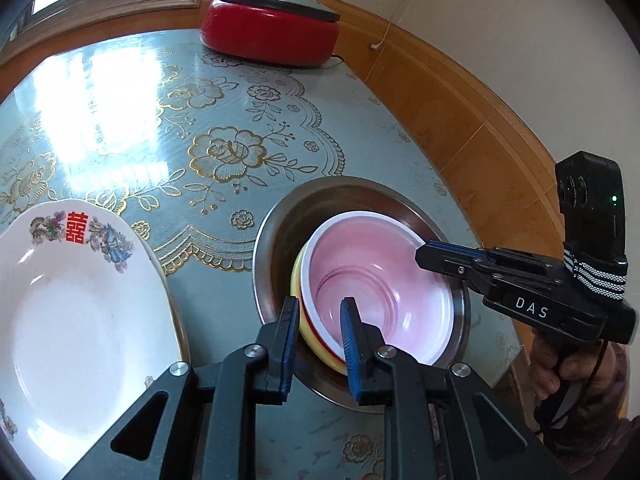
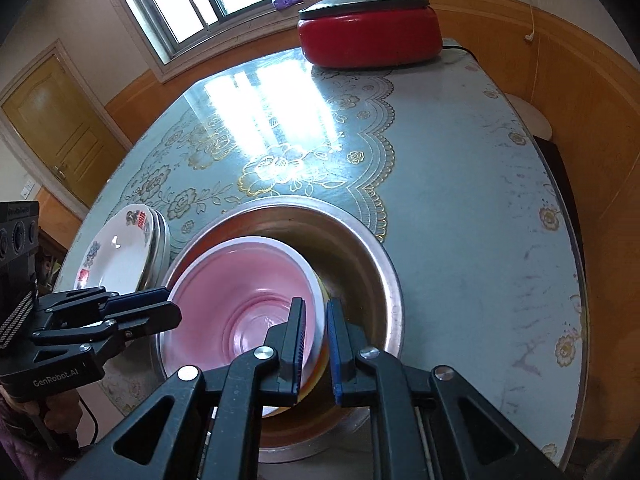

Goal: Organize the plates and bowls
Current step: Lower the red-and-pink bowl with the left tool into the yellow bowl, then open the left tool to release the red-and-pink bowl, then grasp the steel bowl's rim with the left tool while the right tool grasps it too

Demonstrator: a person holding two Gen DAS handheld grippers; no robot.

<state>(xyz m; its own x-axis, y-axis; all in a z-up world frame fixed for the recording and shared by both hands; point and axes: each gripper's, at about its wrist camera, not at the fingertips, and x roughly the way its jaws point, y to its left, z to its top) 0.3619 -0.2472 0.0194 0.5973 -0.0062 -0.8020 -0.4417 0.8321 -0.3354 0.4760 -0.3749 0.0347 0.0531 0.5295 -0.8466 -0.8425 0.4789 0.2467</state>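
Left tongs [image 1: 320, 320] and right tongs [image 2: 316, 328] each pinch opposite rims of the nested pink-lined plastic bowl [image 1: 376, 292], jaws nearly closed on its thin wall, probably to steady or lift the stack from both sides. It sits tilted inside the steel basin [image 1: 288, 208], lower centre of both views. White floral plates [image 1: 80, 320] are stacked at left on the tabletop [image 1: 240, 120].

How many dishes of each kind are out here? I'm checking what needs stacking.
Metal basin: 1
Pink bowl: 1
Yellow bowl nested under the pink one: 1
White plates stacked left of the basin: at least 2, exact count unclear
Red lidded cooker: 1
Total: at least 6
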